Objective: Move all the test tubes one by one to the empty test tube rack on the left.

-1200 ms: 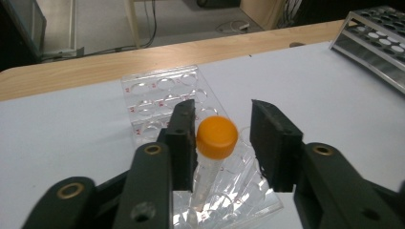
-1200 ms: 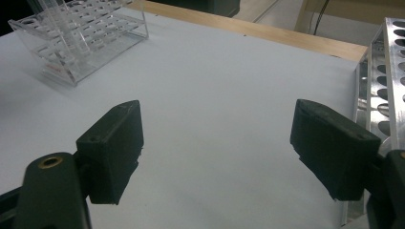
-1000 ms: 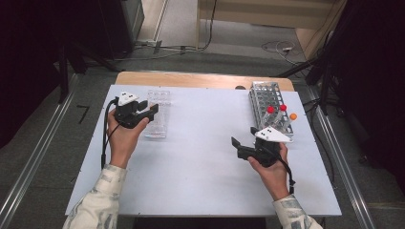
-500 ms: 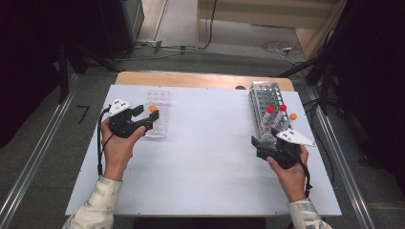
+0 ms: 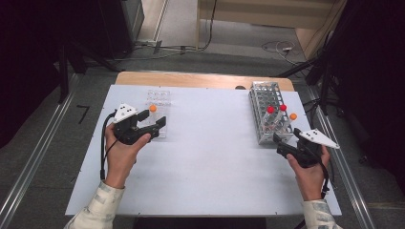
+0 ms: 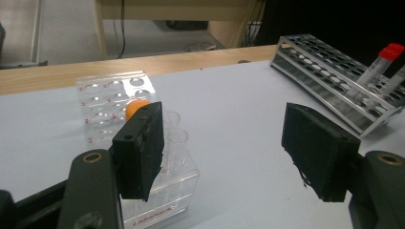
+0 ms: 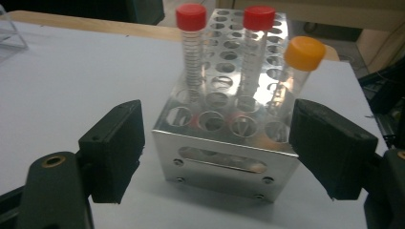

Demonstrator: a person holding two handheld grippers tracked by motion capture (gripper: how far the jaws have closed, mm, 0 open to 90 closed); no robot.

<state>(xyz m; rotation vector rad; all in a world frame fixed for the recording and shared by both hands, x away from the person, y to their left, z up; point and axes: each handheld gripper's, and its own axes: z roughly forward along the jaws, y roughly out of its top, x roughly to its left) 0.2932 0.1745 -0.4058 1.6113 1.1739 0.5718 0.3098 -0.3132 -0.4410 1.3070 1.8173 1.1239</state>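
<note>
At the left side of the desk [image 5: 205,157], the left gripper [image 5: 154,125] is held just over the near end of a clear plastic rack [image 5: 159,106]. Its jaws are spread apart and have just been opening; nothing is clamped between them. In the left gripper view the clear rack [image 6: 119,98] is seen behind and under the left-hand pad, and an orange-capped tube [image 6: 136,107] is seated upright in one of its holes, partly hidden by that pad. In the high view the same orange cap [image 5: 153,108] is seen above the rack, just beside the gripper's grey plate.

Near the right edge of the desk, a metal rack [image 5: 269,112] with many round holes is placed with its long side running from the far edge toward the person. Two red-capped tubes [image 5: 271,110] and an orange-capped tube [image 5: 293,116] are standing in its near rows.

The right gripper [image 5: 285,144] is held just in front of the near end of the metal rack. In the right gripper view its jaws are seen wide apart, with the near wall of the metal rack [image 7: 224,162] between them but not touched by either pad. The red-capped tubes [image 7: 191,52] and the orange-capped one [image 7: 298,67] are seen leaning slightly in their holes.
</note>
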